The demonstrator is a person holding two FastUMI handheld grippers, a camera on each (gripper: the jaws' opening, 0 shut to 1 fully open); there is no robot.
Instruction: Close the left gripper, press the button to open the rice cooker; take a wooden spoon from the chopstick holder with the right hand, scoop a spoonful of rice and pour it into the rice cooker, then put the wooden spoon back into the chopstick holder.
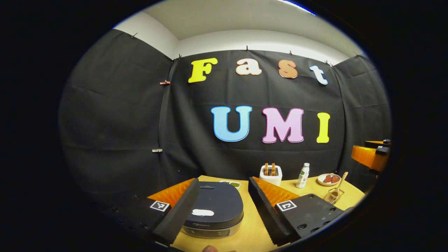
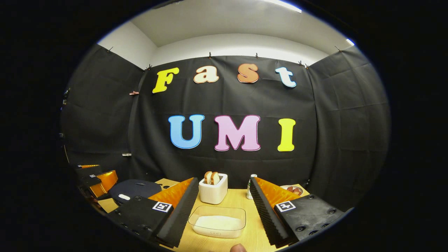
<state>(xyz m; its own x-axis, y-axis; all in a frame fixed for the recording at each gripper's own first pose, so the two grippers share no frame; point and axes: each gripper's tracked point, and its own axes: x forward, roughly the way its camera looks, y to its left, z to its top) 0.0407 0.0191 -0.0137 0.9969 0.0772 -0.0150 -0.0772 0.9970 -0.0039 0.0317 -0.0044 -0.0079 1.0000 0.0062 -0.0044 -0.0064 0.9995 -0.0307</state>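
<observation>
The dark rice cooker (image 1: 213, 206) sits shut on the wooden table (image 1: 249, 227), its white button (image 1: 203, 212) near the front of the lid. My left gripper (image 1: 223, 182) hovers open over it, one finger on each side. At the right, a wooden spoon (image 1: 341, 179) stands in a wire chopstick holder (image 1: 333, 196). My right gripper (image 2: 223, 180) is open above a clear container of rice (image 2: 217, 222). In the right gripper view the rice cooker (image 2: 134, 190) lies far left with the left gripper (image 2: 98, 178) beside it. The right gripper (image 1: 372, 155) shows at the far right of the left gripper view.
A white toaster (image 1: 271, 174) with bread, a small bottle (image 1: 303, 175) and a plate of red food (image 1: 329, 179) line the table's back. A small dish of green food (image 1: 231, 183) sits behind the cooker. The toaster (image 2: 213, 189) stands just beyond the rice container.
</observation>
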